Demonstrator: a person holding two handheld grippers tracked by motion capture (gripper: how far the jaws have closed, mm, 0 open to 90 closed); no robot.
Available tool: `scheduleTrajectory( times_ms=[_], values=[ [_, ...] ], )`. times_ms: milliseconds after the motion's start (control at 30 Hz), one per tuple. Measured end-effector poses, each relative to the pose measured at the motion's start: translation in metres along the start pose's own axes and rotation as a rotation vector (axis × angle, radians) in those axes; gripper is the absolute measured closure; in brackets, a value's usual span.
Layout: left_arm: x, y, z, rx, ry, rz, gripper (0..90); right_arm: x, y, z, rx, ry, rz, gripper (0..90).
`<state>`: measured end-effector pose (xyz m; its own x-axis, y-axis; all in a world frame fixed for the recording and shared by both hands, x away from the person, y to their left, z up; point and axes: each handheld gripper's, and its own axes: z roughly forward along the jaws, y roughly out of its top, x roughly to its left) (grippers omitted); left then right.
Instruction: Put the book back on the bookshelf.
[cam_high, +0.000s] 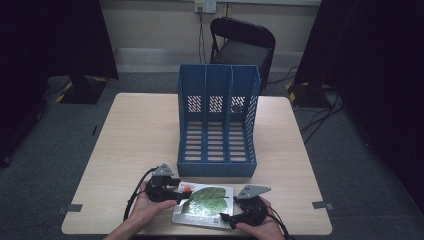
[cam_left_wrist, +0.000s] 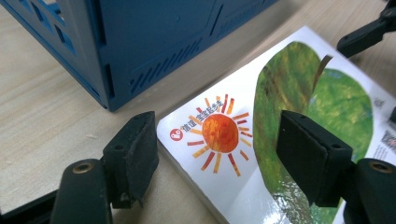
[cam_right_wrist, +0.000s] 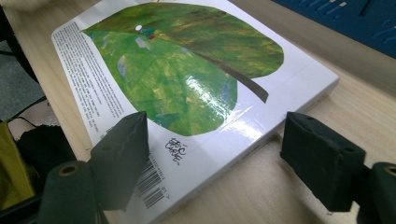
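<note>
The book (cam_high: 207, 202) lies flat on the worktop (cam_high: 135, 140) at 6 o'clock of the blue file rack (cam_high: 218, 120), both grippers' fingers open astride its corners, so its glossy cover may slip when pinched.

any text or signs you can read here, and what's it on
"ERIC CARLE", a handwritten signature upside down on the book, by the leaf: read with some doubt.
Chinese characters beside a small red logo above the sun on the book: too small to read.
Column of fine print along the book's edge: too blurred.
Barcode digits: unreadable.
QR code at the book's corner: not readable.
Blue file rack: no text.
</note>
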<state>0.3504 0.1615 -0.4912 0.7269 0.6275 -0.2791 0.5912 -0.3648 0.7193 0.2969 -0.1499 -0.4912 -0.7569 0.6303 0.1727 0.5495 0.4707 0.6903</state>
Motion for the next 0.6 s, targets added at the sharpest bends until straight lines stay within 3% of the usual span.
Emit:
scheduleTrajectory(
  times_ms=[300,500,533,600],
  values=[
    [0.002,0.000,-0.004,-0.035,-0.032,-0.036,28.8,0.003,-0.006,-0.005,-0.002,0.017,0.047,20.6],
    [0.002,0.001,-0.007,-0.055,-0.046,-0.042,27.4,0.020,-0.014,-0.004,0.010,0.017,0.032,14.1],
    [0.002,0.001,-0.008,-0.063,-0.049,-0.053,27.2,0.025,-0.016,-0.004,0.020,0.001,0.003,12.9],
    [0.002,0.001,-0.009,-0.070,-0.055,-0.061,26.8,0.027,-0.016,-0.004,0.022,-0.005,-0.006,12.4]
  ],
)
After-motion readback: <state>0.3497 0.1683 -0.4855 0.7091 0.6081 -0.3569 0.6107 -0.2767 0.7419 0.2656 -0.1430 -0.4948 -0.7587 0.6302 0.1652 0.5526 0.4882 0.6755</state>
